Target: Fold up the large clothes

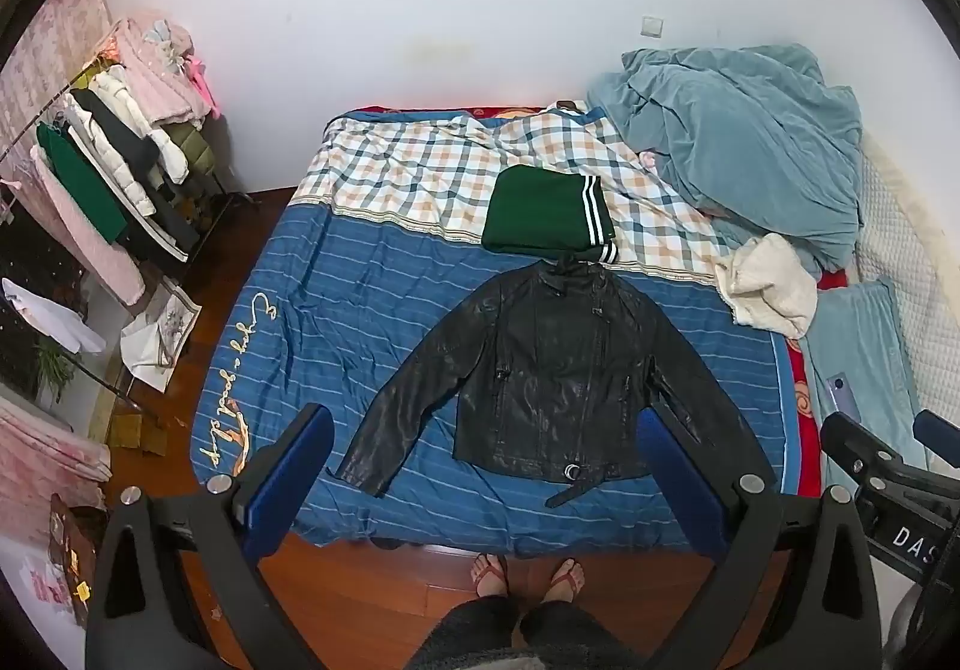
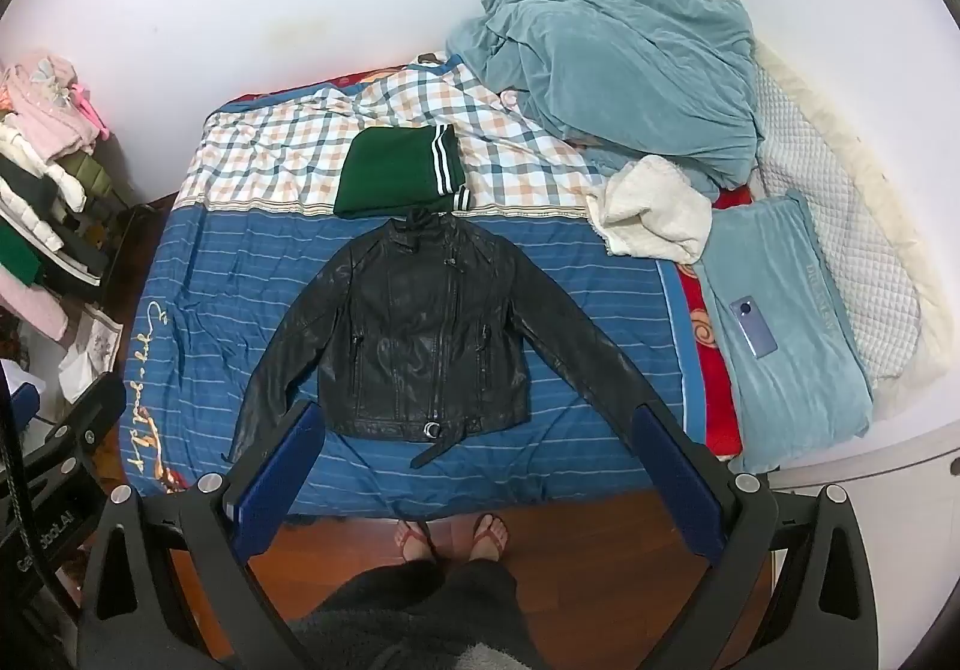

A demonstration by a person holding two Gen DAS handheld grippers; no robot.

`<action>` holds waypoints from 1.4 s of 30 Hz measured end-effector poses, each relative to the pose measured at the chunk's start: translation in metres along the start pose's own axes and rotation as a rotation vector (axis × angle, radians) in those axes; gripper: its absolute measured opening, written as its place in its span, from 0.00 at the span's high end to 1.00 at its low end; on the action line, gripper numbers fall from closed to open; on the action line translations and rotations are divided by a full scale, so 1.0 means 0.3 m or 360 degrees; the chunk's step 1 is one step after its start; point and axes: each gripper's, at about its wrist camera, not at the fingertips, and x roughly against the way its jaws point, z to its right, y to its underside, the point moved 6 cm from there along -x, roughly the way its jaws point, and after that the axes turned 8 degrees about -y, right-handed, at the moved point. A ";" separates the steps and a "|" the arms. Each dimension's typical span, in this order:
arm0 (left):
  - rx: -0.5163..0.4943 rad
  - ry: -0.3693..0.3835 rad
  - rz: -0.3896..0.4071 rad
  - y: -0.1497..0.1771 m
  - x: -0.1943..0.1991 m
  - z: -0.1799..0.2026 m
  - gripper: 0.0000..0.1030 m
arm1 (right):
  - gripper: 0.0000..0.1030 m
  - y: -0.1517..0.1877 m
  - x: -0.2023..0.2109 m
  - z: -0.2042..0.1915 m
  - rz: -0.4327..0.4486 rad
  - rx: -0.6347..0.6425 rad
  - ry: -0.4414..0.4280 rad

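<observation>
A black leather jacket (image 1: 540, 376) (image 2: 420, 334) lies flat, front up, on the blue striped bedsheet (image 1: 372, 310), sleeves spread down and outward and a belt strap trailing at the hem. Just beyond its collar rests a folded green garment (image 1: 546, 217) (image 2: 396, 178) with white stripes. My left gripper (image 1: 486, 424) hangs open above the bed's near edge, its blue fingers (image 1: 288, 484) framing the jacket's lower half without touching it. My right gripper (image 2: 480, 418) is likewise open above the hem, with nothing between its fingers (image 2: 678, 490).
A heaped blue blanket (image 2: 618, 70) and a cream fleece (image 2: 654, 214) lie at the bed's right. A phone (image 2: 753, 325) rests on a light blue pillow. A loaded clothes rack (image 1: 120, 160) stands left. The person's sandalled feet (image 1: 528, 574) stand on the wooden floor.
</observation>
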 end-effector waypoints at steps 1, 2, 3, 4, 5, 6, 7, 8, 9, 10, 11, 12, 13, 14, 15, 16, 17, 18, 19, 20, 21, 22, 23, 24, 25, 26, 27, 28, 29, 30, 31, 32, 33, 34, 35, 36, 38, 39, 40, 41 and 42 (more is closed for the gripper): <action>0.0001 -0.0001 0.0004 0.000 0.000 0.000 0.00 | 0.00 0.000 0.000 0.000 0.0000 -0.0001 -0.0005; 0.0005 0.0000 0.0003 0.000 0.000 -0.001 0.00 | 0.00 0.000 0.000 -0.001 0.0000 -0.0002 -0.0003; 0.0007 0.0002 0.0001 -0.001 -0.001 -0.002 0.00 | 0.00 0.000 0.000 -0.001 0.0000 0.0000 -0.0002; 0.0008 0.0001 0.0000 -0.001 -0.001 -0.002 0.00 | 0.00 0.000 -0.001 -0.002 -0.0001 0.0001 -0.0002; 0.0008 0.0001 0.0000 -0.002 -0.001 -0.002 0.00 | 0.00 0.000 0.000 -0.002 -0.0001 0.0000 -0.0006; 0.0009 0.0002 0.0000 -0.002 -0.001 -0.003 0.00 | 0.00 0.000 0.001 -0.003 -0.0001 0.0000 -0.0006; 0.0002 0.0002 0.0005 -0.001 0.000 0.000 0.00 | 0.00 0.000 -0.001 -0.003 -0.0002 0.0001 -0.0004; 0.0002 0.0002 0.0005 -0.001 -0.001 -0.001 0.00 | 0.00 0.000 0.000 -0.003 -0.0001 0.0001 -0.0005; 0.0003 0.0001 0.0006 -0.001 0.000 -0.001 0.00 | 0.00 -0.001 0.000 -0.003 -0.0001 0.0000 -0.0007; 0.0001 0.0003 0.0006 -0.001 0.000 0.000 0.00 | 0.00 -0.001 0.000 -0.004 -0.0001 -0.0002 -0.0006; -0.0001 0.0003 0.0006 -0.001 0.000 -0.001 0.00 | 0.00 -0.001 0.000 -0.005 -0.0001 0.0001 -0.0004; -0.0002 0.0003 0.0007 -0.001 0.000 -0.001 0.00 | 0.00 -0.002 0.000 -0.005 0.0000 0.0001 -0.0005; 0.0002 0.0002 0.0005 -0.001 0.000 -0.001 0.00 | 0.00 -0.002 -0.001 -0.005 0.0000 -0.0001 -0.0004; 0.0003 0.0003 0.0005 -0.001 -0.001 -0.002 0.00 | 0.00 -0.002 -0.001 -0.006 -0.0001 0.0000 -0.0003; 0.0003 0.0003 0.0007 -0.001 -0.001 -0.003 0.00 | 0.00 -0.003 -0.001 -0.007 -0.0001 0.0001 -0.0004; 0.0002 0.0002 0.0009 -0.001 -0.001 -0.004 0.00 | 0.00 -0.003 -0.001 -0.008 -0.0001 0.0001 -0.0006; 0.0003 0.0001 0.0009 -0.001 -0.002 -0.006 0.00 | 0.00 -0.004 -0.001 -0.008 -0.0001 -0.0001 -0.0004; 0.0001 0.0000 0.0006 -0.001 -0.002 -0.003 0.00 | 0.00 -0.004 -0.001 -0.009 0.0000 -0.0001 -0.0005; 0.0001 0.0000 0.0006 -0.001 -0.002 -0.003 0.00 | 0.00 -0.005 -0.001 -0.010 -0.0002 0.0001 -0.0005; 0.0000 0.0000 0.0006 -0.001 -0.002 -0.002 0.00 | 0.00 -0.005 -0.001 -0.009 -0.0002 0.0000 -0.0004; 0.0000 0.0001 0.0005 -0.001 -0.003 -0.003 0.00 | 0.00 -0.005 -0.001 -0.010 -0.0001 -0.0001 -0.0004; -0.0001 0.0000 0.0005 -0.001 -0.003 -0.003 0.00 | 0.00 -0.006 -0.002 -0.010 -0.0003 -0.0002 -0.0004; 0.0000 -0.0002 0.0007 -0.001 -0.002 -0.003 0.00 | 0.00 -0.007 -0.002 -0.009 -0.0003 -0.0002 -0.0004; -0.0001 0.0000 0.0005 -0.001 -0.002 -0.002 0.00 | 0.00 -0.008 -0.002 -0.009 -0.0003 -0.0002 -0.0004; -0.0001 0.0000 0.0005 -0.001 -0.002 -0.002 0.00 | 0.00 -0.009 -0.003 -0.008 -0.0003 0.0000 -0.0003; -0.0001 -0.0002 0.0007 -0.001 -0.002 -0.003 0.00 | 0.00 -0.010 -0.003 -0.007 -0.0003 0.0000 -0.0003; -0.0001 -0.0002 0.0008 -0.002 -0.002 -0.004 0.00 | 0.00 -0.011 -0.003 -0.007 -0.0003 -0.0001 -0.0005; -0.0001 -0.0002 0.0007 -0.001 -0.002 -0.002 0.00 | 0.00 -0.012 -0.004 -0.006 -0.0003 -0.0001 -0.0003; -0.0001 -0.0003 0.0008 -0.006 -0.004 0.001 0.00 | 0.00 -0.013 -0.004 -0.006 -0.0002 -0.0001 -0.0003; -0.0002 -0.0001 0.0007 -0.011 -0.005 0.005 0.00 | 0.00 -0.013 -0.004 -0.005 -0.0003 -0.0002 -0.0004; -0.0001 -0.0002 0.0008 -0.011 -0.004 0.005 0.00 | 0.00 -0.014 -0.005 -0.004 -0.0003 -0.0002 -0.0004; 0.0000 -0.0003 0.0009 -0.012 -0.005 0.005 0.00 | 0.00 -0.015 -0.005 -0.003 -0.0003 -0.0001 -0.0004; 0.0000 -0.0004 0.0010 -0.013 -0.006 0.006 0.00 | 0.00 -0.016 -0.006 -0.002 -0.0004 -0.0002 -0.0004; -0.0001 -0.0003 0.0009 -0.013 -0.006 0.006 0.00 | 0.00 -0.017 -0.005 -0.001 -0.0003 -0.0002 -0.0005; 0.0000 -0.0003 0.0009 -0.027 -0.009 0.011 0.00 | 0.00 -0.018 -0.006 0.000 -0.0002 -0.0002 -0.0005; -0.0001 -0.0005 0.0009 -0.027 -0.009 0.012 0.00 | 0.00 -0.019 -0.007 0.001 -0.0001 -0.0002 -0.0004; -0.0003 -0.0004 0.0005 -0.026 -0.009 0.011 0.00 | 0.00 -0.021 -0.008 0.003 -0.0004 -0.0002 -0.0005; -0.0004 -0.0006 0.0004 -0.026 -0.009 0.011 0.00 | 0.00 -0.022 -0.009 0.004 -0.0005 -0.0002 -0.0004; -0.0007 -0.0010 0.0005 -0.024 -0.001 0.015 0.00 | 0.00 -0.023 -0.009 0.005 -0.0004 -0.0002 -0.0006; -0.0009 -0.0015 0.0006 -0.029 -0.002 0.022 0.00 | 0.00 -0.024 -0.009 0.006 -0.0004 -0.0002 -0.0005; -0.0011 -0.0020 0.0008 -0.035 -0.004 0.030 0.00 | 0.00 -0.024 -0.011 0.007 -0.0004 -0.0001 -0.0005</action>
